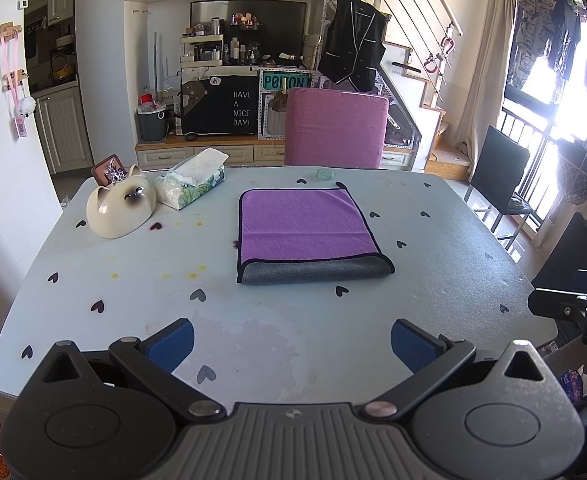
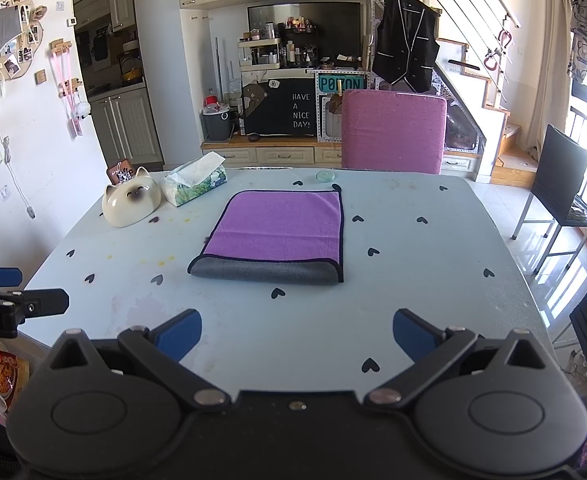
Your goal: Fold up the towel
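Left gripper spread; towel folded

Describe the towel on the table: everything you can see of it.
The towel lies flat near the middle of the light blue table, folded over once. Its top layer is purple and plush, edged in dark piping; the gray underside shows along the rounded near edge, where the fold sits. A small dark loop sticks out at the far right corner. Nothing rests on it, and neither gripper touches it; both are open, well short of it.

Black cloth reads "HAVE A NICE DAY!"
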Action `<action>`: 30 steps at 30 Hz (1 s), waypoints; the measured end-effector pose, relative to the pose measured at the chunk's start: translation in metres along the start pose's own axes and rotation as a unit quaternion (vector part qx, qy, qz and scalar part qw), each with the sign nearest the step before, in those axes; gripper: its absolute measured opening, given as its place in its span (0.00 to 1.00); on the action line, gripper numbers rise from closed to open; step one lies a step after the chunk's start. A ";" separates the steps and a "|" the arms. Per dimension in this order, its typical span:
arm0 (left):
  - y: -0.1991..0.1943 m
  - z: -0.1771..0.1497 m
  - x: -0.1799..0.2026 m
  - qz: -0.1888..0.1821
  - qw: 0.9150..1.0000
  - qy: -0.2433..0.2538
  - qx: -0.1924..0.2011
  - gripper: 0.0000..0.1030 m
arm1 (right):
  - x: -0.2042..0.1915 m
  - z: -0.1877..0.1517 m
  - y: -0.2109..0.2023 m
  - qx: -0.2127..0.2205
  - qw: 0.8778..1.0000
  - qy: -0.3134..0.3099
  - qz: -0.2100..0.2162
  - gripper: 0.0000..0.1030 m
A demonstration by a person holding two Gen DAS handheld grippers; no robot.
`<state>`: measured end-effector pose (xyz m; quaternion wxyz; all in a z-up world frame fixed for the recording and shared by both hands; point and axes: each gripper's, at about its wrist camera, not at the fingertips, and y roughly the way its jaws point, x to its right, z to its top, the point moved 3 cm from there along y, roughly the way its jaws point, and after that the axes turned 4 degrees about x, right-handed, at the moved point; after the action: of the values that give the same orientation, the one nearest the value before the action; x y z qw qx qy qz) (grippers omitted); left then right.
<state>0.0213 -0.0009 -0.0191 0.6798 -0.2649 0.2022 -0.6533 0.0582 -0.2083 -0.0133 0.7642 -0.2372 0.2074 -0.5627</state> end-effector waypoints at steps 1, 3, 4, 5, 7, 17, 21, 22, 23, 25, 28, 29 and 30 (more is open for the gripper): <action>0.000 0.000 0.000 0.000 1.000 0.000 0.000 1.00 | 0.000 0.000 0.000 0.000 1.000 0.000 0.000 0.99; 0.000 0.000 0.000 0.000 1.000 0.000 0.000 1.00 | -0.001 0.000 0.001 0.000 1.000 0.000 0.000 0.99; 0.000 0.000 0.000 0.000 1.000 0.000 0.000 1.00 | -0.001 0.000 0.001 0.000 1.000 0.000 0.001 0.99; 0.000 0.000 0.000 0.000 1.000 0.000 0.000 1.00 | -0.002 0.000 0.002 -0.001 1.000 0.001 0.002 0.99; -0.002 0.001 0.004 -0.001 1.000 0.001 0.000 1.00 | -0.002 -0.001 0.003 -0.002 1.000 -0.001 0.002 0.99; 0.013 0.006 0.008 -0.001 1.000 0.013 0.001 1.00 | 0.001 -0.002 0.018 -0.008 1.000 -0.008 0.001 0.99; 0.022 0.007 0.007 0.003 1.000 0.015 -0.001 1.00 | 0.002 -0.002 0.021 -0.009 1.000 -0.008 0.001 0.99; 0.024 0.008 0.006 0.005 1.000 0.015 -0.002 1.00 | 0.002 -0.002 0.021 -0.008 1.000 -0.008 0.001 0.99; 0.027 0.008 0.006 0.006 1.000 0.015 -0.004 1.00 | 0.003 -0.002 0.023 -0.008 1.000 -0.008 0.000 0.99; 0.033 0.009 0.004 0.007 1.000 0.015 -0.007 1.00 | 0.003 -0.002 0.028 -0.008 1.000 -0.010 -0.003 0.99; 0.042 0.010 0.004 0.010 1.000 0.016 -0.011 1.00 | 0.004 -0.002 0.036 -0.010 1.000 -0.011 0.002 0.99; 0.045 0.010 0.004 0.010 1.000 0.016 -0.012 1.00 | 0.005 -0.003 0.038 -0.011 1.000 -0.011 0.003 0.99; 0.048 0.010 0.003 0.010 1.000 0.017 -0.013 1.00 | 0.005 0.001 0.046 -0.013 1.000 -0.010 0.005 0.99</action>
<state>0.0653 -0.0029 -0.0407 0.6792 -0.2611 0.2246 -0.6481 0.0955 -0.2012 -0.0406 0.7657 -0.2519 0.2080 -0.5540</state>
